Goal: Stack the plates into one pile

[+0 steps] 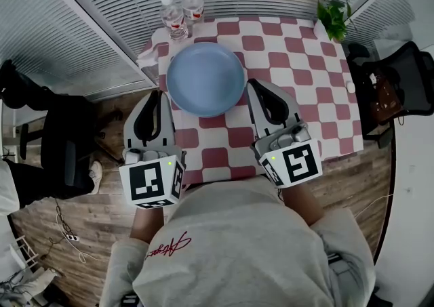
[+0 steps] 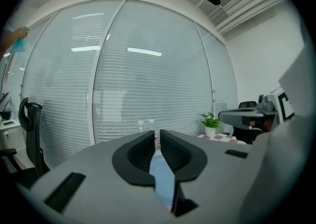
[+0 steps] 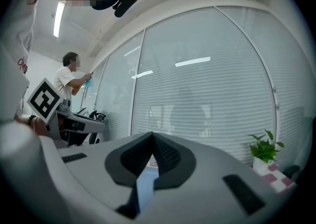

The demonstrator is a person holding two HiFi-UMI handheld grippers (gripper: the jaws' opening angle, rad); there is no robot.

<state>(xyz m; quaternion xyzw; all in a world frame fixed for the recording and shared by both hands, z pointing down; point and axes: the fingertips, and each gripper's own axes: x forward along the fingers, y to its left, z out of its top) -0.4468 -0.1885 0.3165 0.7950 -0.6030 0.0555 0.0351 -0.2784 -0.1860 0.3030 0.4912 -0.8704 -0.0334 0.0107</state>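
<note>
Smooth blue plate (image 1: pixel 205 78); checked cloth tablecloth (image 1: pixel 298 62)

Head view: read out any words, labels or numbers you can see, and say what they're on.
Nothing is legible.
Sweatshirt: red cursive script, too blurred to read.
Water bottles: red labels, too small to read.
Marker cubes: black-and-white square patterns, no letters.

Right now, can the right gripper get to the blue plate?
Probably yes: the right gripper is right by the edge of the blue plate, with nothing between them, though its shut jaws would need opening.
</note>
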